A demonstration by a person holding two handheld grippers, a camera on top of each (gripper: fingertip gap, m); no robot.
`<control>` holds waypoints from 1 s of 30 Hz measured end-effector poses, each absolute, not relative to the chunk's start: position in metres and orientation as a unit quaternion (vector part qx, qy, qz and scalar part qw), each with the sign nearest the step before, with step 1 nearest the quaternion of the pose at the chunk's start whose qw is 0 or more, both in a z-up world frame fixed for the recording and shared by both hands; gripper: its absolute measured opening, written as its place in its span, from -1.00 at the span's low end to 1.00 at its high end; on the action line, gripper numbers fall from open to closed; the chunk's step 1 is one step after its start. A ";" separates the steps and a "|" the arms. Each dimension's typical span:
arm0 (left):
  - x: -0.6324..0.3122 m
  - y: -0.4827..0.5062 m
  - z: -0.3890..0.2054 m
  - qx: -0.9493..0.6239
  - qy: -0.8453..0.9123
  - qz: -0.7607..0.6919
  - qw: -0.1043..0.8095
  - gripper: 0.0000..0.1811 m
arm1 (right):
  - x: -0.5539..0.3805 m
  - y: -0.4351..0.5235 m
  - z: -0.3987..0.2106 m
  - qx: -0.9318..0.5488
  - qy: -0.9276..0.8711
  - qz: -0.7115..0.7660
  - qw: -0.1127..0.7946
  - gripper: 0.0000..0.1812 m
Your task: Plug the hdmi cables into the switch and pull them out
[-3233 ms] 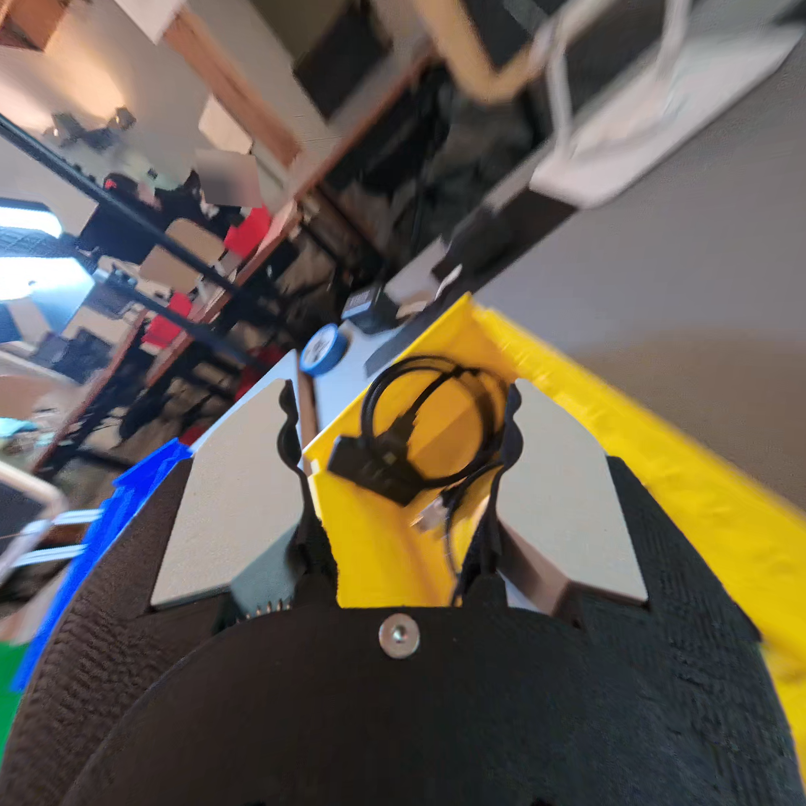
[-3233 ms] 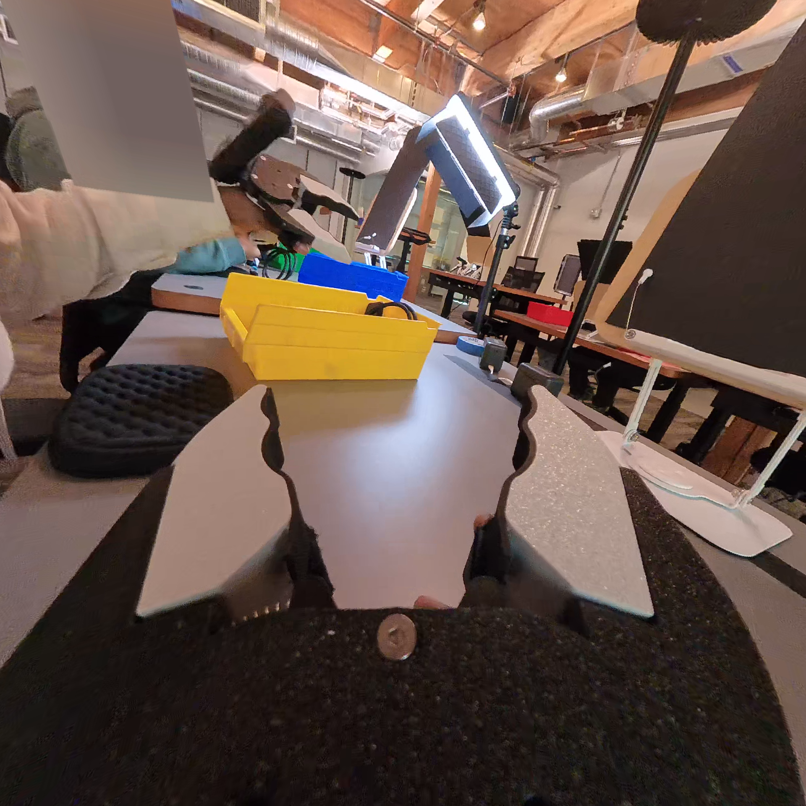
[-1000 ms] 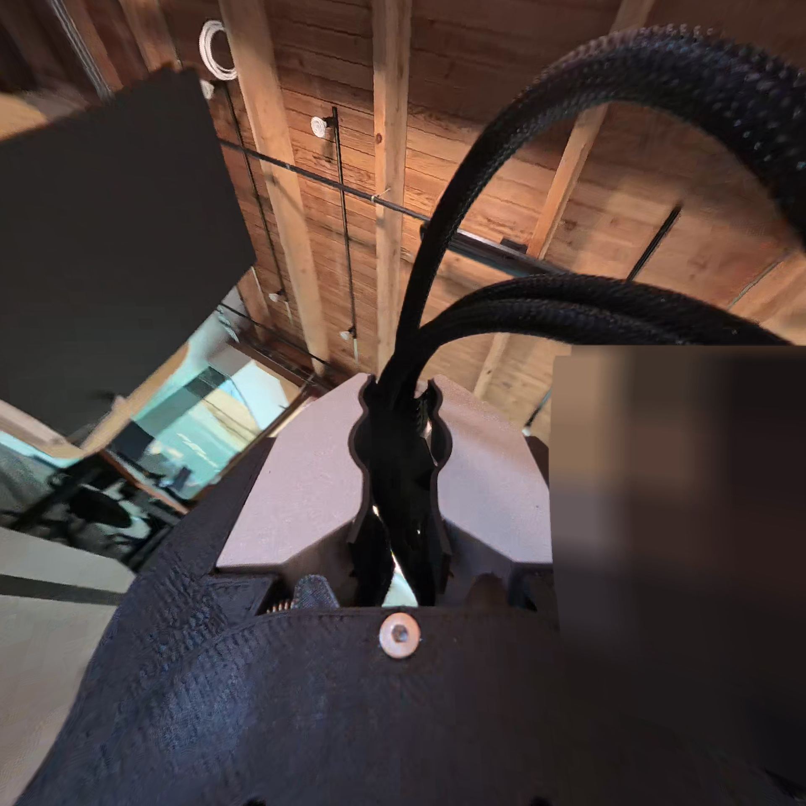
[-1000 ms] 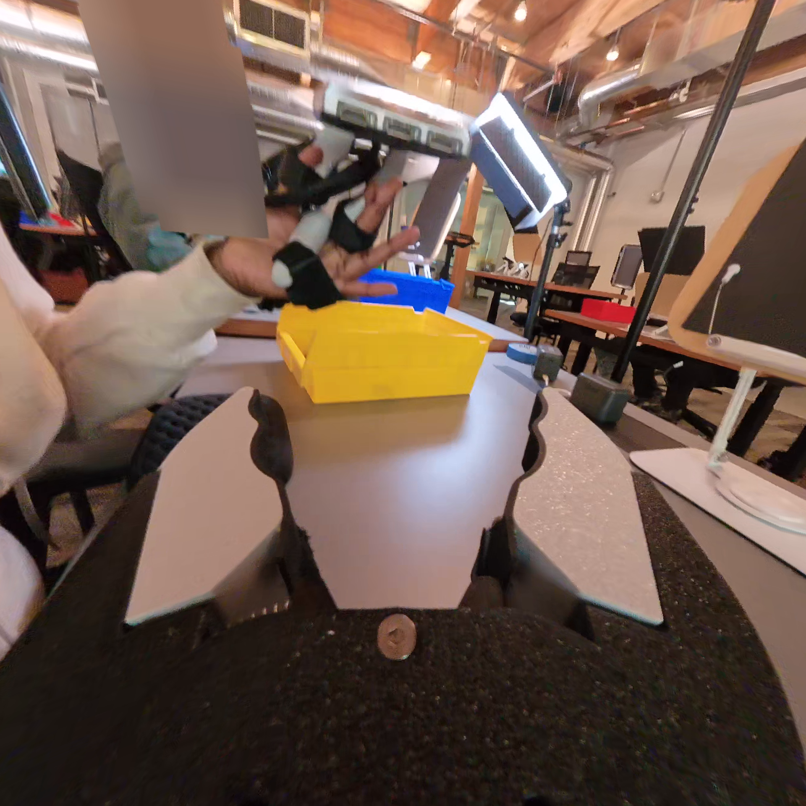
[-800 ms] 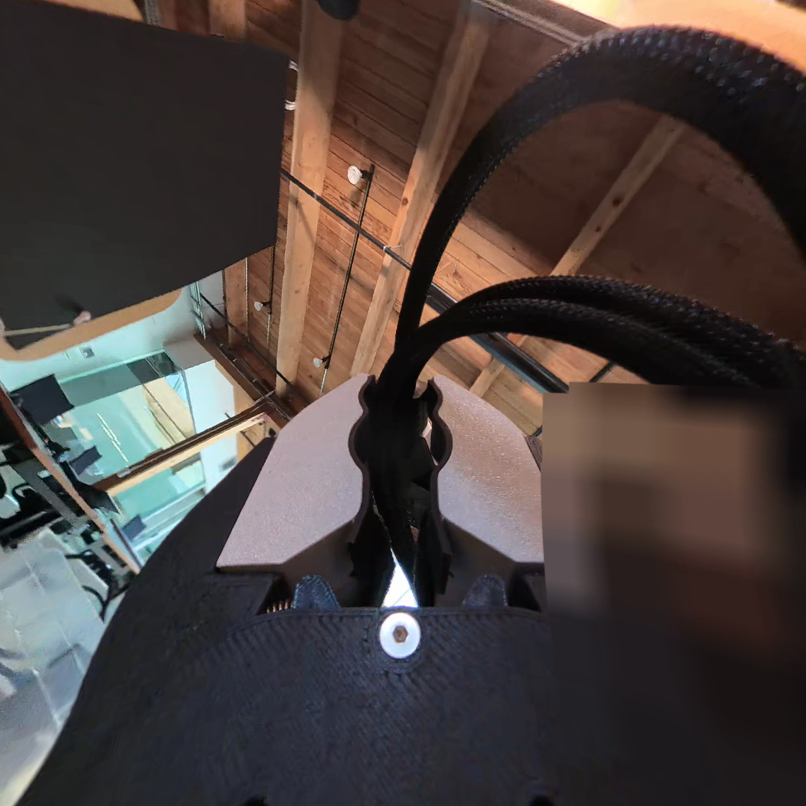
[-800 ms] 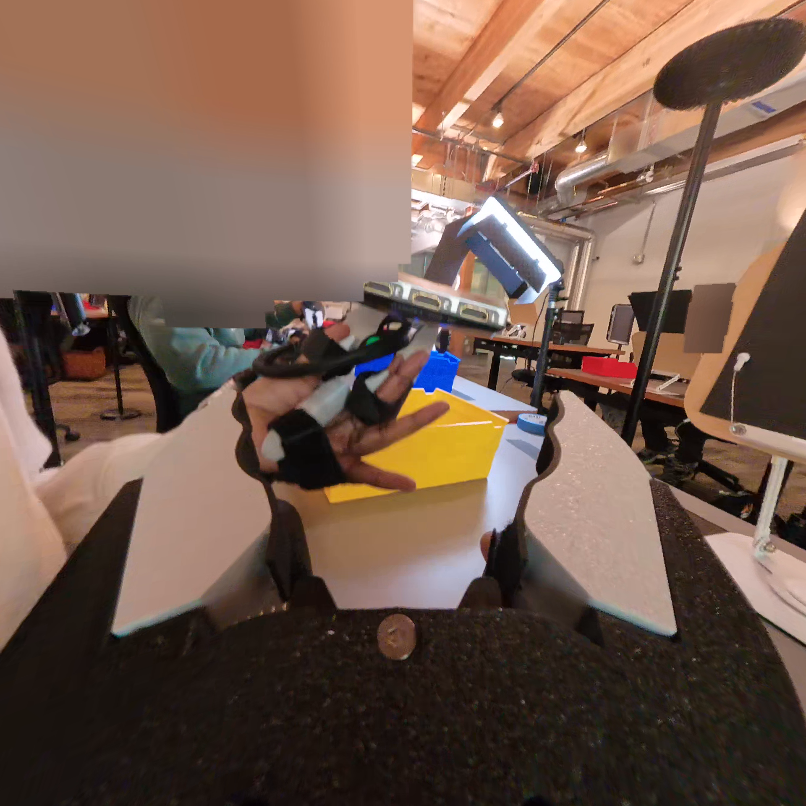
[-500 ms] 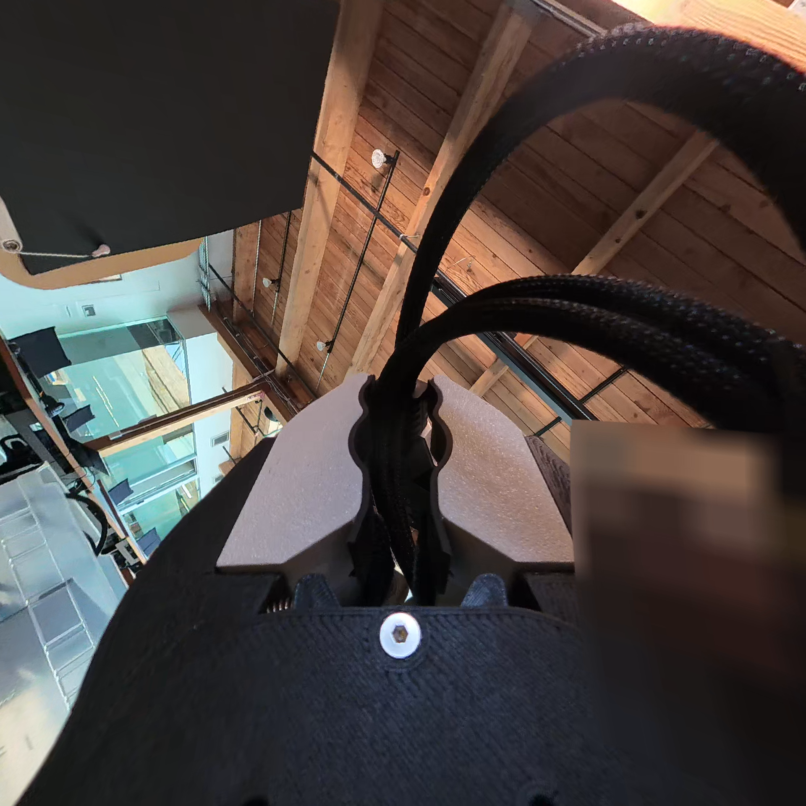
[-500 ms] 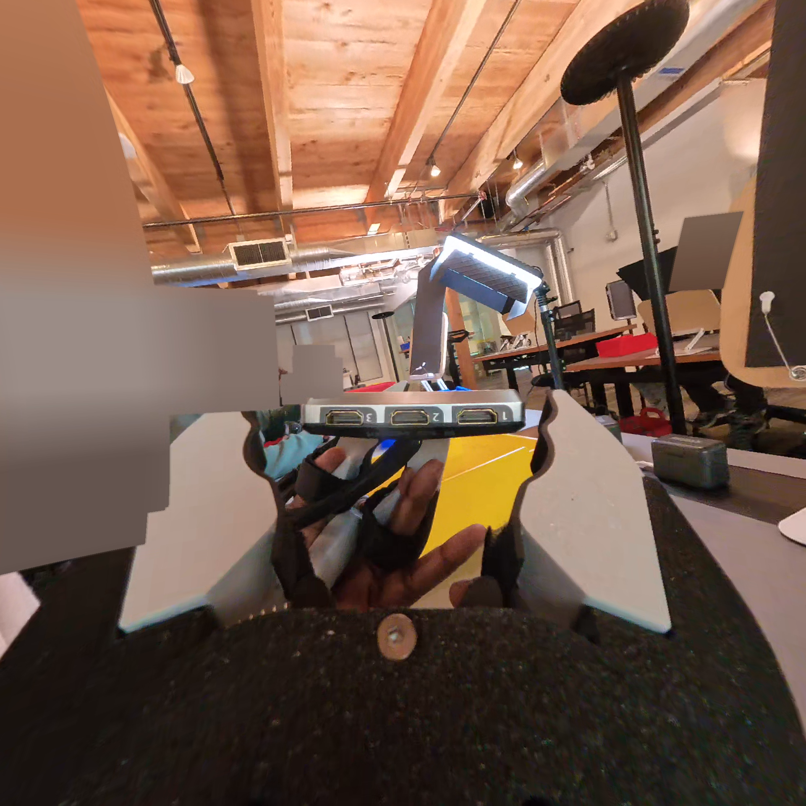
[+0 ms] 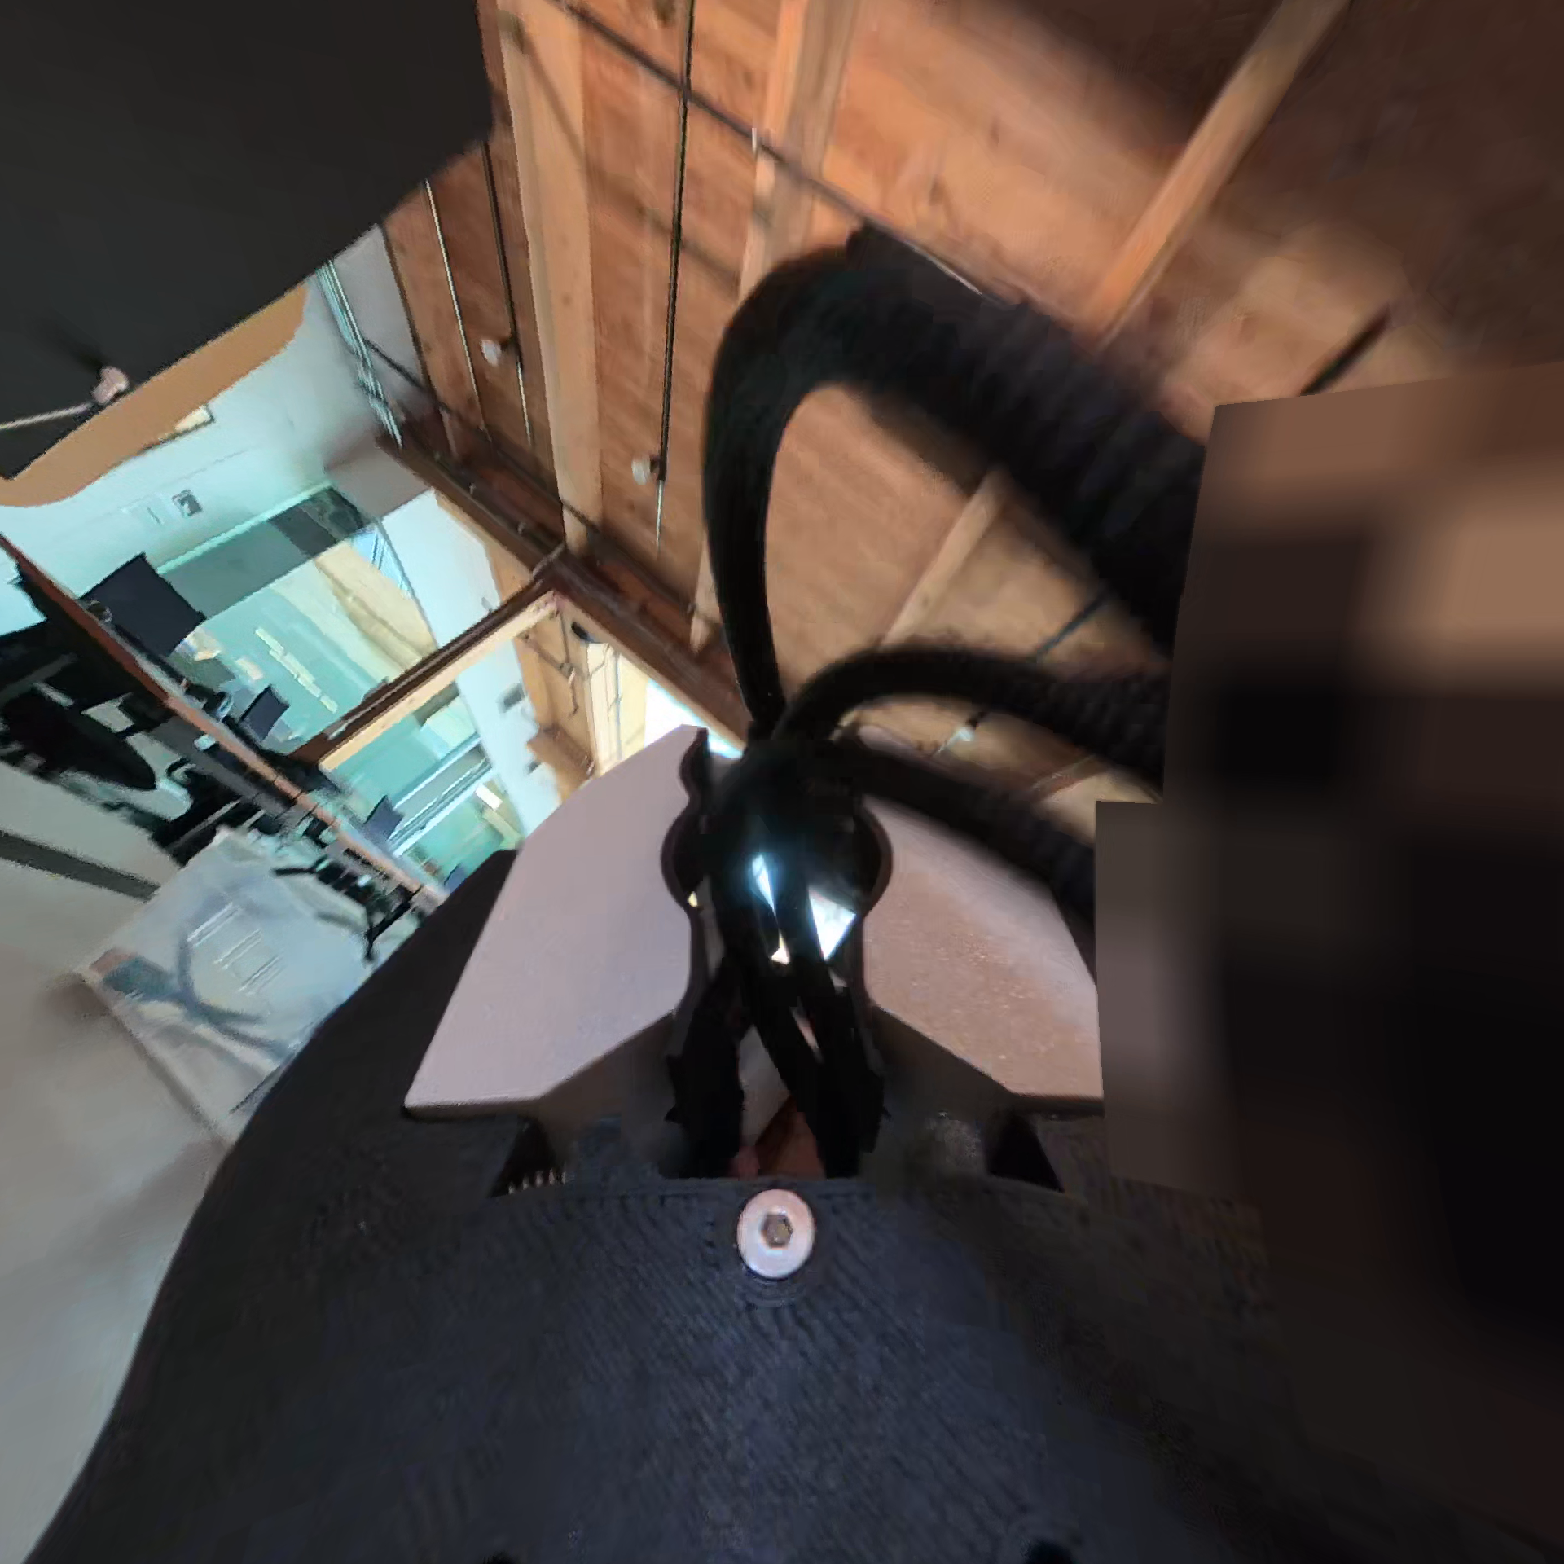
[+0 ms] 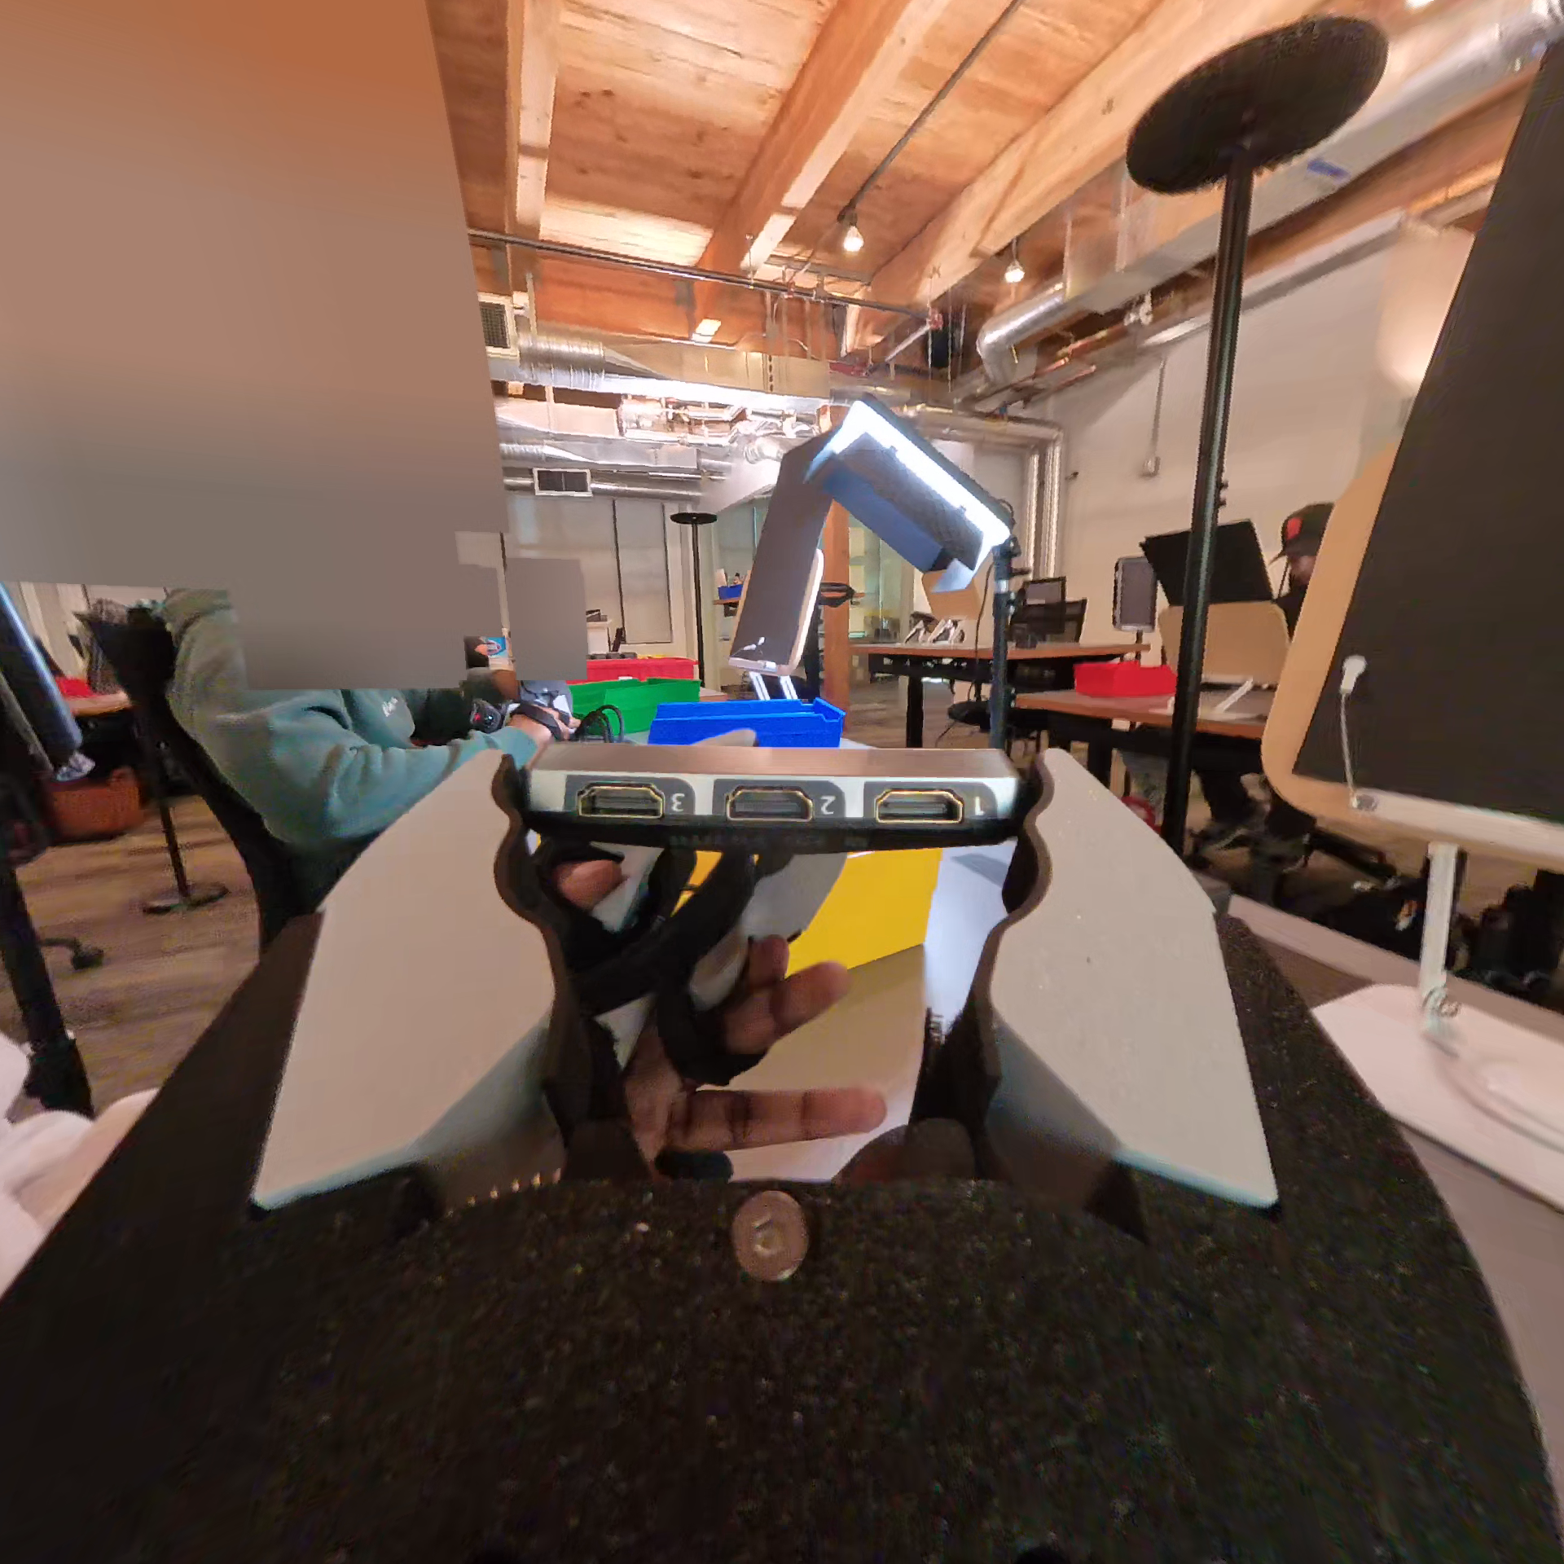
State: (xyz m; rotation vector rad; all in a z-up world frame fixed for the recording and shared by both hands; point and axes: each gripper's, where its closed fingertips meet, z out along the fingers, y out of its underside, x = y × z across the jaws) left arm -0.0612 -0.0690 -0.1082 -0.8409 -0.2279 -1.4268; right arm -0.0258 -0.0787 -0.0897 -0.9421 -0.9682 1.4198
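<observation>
In the left wrist view, the left claw (image 9: 774, 855) is pressed together on a bundle of black braided hdmi cables (image 9: 745, 525), which loop up toward 12 o'clock and sweep off toward 3 o'clock against the wooden ceiling. Compared with half a second ago the loops are blurred and differently bent, so the bundle is judged to be shifting in the grip.

In the right wrist view, the grey switch (image 10: 774, 791), half a second ago short of the right claw (image 10: 766, 804), is now bridged between its fingertips, its three empty ports turned toward the camera. Whether it is truly pinched or only framed cannot be told. A gloved hand (image 10: 745, 1041) is seen beneath it at 6 o'clock, with the yellow bin (image 10: 872, 905) on the desk (image 10: 855, 1016) beyond.

The handover is judged nearly complete; no cable is plugged yet.
</observation>
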 end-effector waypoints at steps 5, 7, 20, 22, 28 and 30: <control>-0.045 -0.060 -0.163 -0.563 0.024 -0.524 0.639 -0.34 | 0.003 -0.085 -0.068 -0.318 -0.512 0.515 0.609 0.21; -0.050 -0.058 -0.195 -0.660 0.070 -0.429 0.612 -0.27 | 0.010 -0.086 -0.068 -0.292 -0.577 0.459 0.609 0.21; -0.116 -0.055 -0.157 -0.612 0.152 0.036 0.775 -0.09 | 0.044 -0.056 -0.036 -0.216 -0.697 0.168 0.663 0.21; -0.107 -0.071 -0.139 -0.557 0.135 -0.099 0.814 -0.10 | 0.052 -0.047 -0.027 -0.229 -0.671 0.186 0.680 0.21; -0.137 -0.087 -0.137 -0.570 0.119 -0.042 0.812 -0.10 | 0.058 -0.041 -0.050 -0.217 -0.733 0.166 0.622 0.21; -0.139 -0.094 -0.134 -0.573 0.120 -0.030 0.810 -0.11 | 0.053 -0.039 -0.074 -0.209 -0.785 0.132 0.568 0.21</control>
